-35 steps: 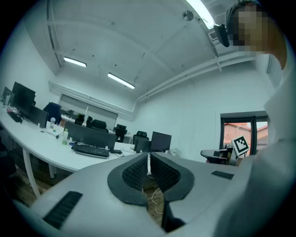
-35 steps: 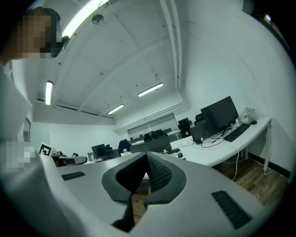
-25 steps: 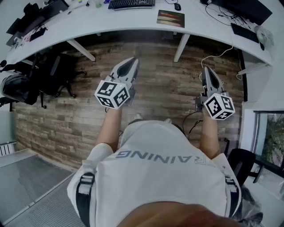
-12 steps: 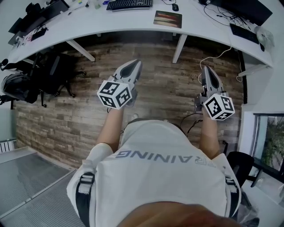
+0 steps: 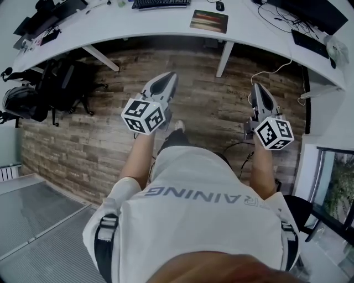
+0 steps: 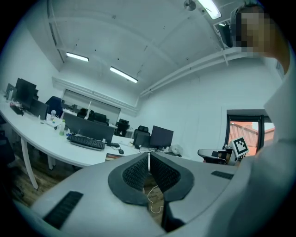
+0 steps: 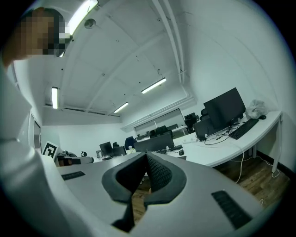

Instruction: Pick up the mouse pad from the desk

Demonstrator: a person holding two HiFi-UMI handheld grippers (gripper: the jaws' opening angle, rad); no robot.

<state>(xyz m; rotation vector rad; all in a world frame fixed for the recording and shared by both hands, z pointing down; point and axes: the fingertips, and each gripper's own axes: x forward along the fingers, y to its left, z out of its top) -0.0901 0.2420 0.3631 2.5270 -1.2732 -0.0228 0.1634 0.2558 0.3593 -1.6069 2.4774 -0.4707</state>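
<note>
The mouse pad (image 5: 209,21), a dark rectangle with reddish stripes, lies flat on the curved white desk (image 5: 166,25) near its front edge. The left gripper view shows a sliver of the mouse pad (image 6: 113,156) beside the jaws. Both grippers hang over the wooden floor, well short of the desk. My left gripper (image 5: 166,78) points at the desk with its jaws shut and nothing between them (image 6: 149,155). My right gripper (image 5: 258,87) is also shut and empty (image 7: 146,155), off to the right of the pad.
A black keyboard (image 5: 160,4) and a mouse (image 5: 220,6) lie behind the pad. White desk legs (image 5: 224,58) slant to the floor. Black backpacks (image 5: 55,88) sit at the left. A white cable (image 5: 271,69) trails on the floor at the right. Monitors (image 6: 162,136) line the desk.
The person has stepped toward the desk, one leg and shoe now showing ahead of the torso. Both grippers came forward with the step. The jaws stayed shut.
</note>
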